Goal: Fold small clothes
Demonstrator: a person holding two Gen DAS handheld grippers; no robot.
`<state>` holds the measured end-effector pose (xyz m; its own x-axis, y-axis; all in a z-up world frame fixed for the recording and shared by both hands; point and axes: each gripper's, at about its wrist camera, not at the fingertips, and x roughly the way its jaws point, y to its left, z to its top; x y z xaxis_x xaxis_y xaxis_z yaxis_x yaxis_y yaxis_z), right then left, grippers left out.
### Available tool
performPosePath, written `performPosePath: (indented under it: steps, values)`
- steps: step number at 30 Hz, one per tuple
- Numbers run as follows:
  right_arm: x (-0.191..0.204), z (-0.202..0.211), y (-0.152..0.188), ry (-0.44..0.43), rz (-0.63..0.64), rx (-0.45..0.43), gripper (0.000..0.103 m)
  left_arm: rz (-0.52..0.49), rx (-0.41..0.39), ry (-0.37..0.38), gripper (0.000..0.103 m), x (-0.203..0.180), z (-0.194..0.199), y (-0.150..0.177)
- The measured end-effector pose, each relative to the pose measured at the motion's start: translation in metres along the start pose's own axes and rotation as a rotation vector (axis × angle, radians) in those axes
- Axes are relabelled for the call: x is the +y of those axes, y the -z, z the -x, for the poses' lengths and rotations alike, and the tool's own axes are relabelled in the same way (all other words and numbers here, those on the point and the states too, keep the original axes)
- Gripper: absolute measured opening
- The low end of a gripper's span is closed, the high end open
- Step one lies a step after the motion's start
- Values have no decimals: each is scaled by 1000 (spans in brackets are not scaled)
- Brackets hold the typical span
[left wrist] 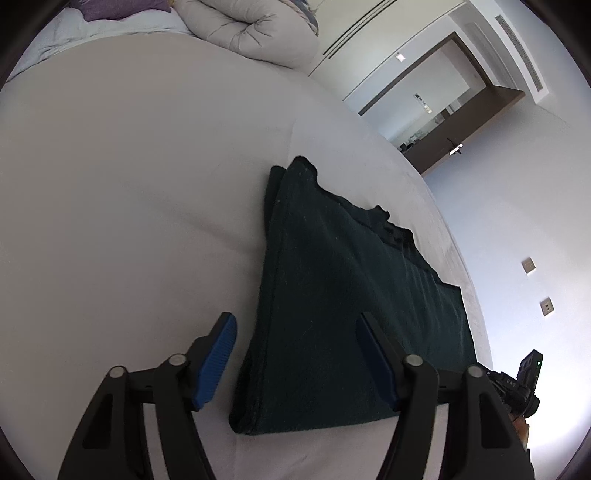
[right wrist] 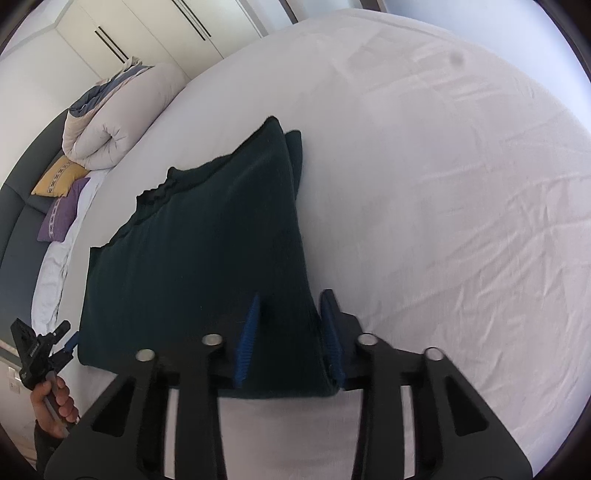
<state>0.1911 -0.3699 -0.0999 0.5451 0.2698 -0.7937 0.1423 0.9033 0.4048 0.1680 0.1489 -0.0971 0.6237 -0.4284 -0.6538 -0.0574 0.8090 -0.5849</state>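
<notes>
A dark green knitted garment lies folded flat on the white bed sheet. My left gripper is open, its blue pads astride the garment's near left corner, not closed on it. In the right wrist view the same garment lies ahead. My right gripper is open, with the garment's near right corner between its blue pads. The left gripper also shows in the right wrist view, held in a hand at the garment's far corner.
A rolled beige duvet and yellow and purple cushions lie at the head of the bed. White wardrobes stand behind. The bed edge runs along the right, with a wall and a doorway beyond.
</notes>
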Motion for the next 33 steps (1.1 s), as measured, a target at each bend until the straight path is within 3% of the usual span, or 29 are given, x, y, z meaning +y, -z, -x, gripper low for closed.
performPosePath:
  steps: [3, 9, 12, 15, 19, 28, 30, 33]
  values:
    - [0, 5, 2, 11, 31, 1, 22, -22, 10, 5, 53, -2, -2, 2]
    - [-11, 15, 0, 29, 46, -10, 12, -11, 10, -3, 52, 0, -5, 2]
    - [-12, 19, 0, 44, 52, -25, 9, -12, 6, -9, 42, 0, -6, 1]
    - [-8, 28, 2, 92, 85, -49, 8, -5, 10, -23, 30, 3, -8, 1]
    - [-3, 36, 7, 153, 115, -56, 8, 0, 24, -37, 29, 7, -12, 1]
    - [0, 41, 16, 161, 168, -60, 6, -91, 24, -99, 28, -9, -12, 4]
    - [0, 42, 16, 162, 171, -61, 5, -103, 34, -118, 11, -10, -15, 5]
    - [0, 48, 17, 149, 161, -70, 5, -123, 35, -133, 9, -12, -15, 4]
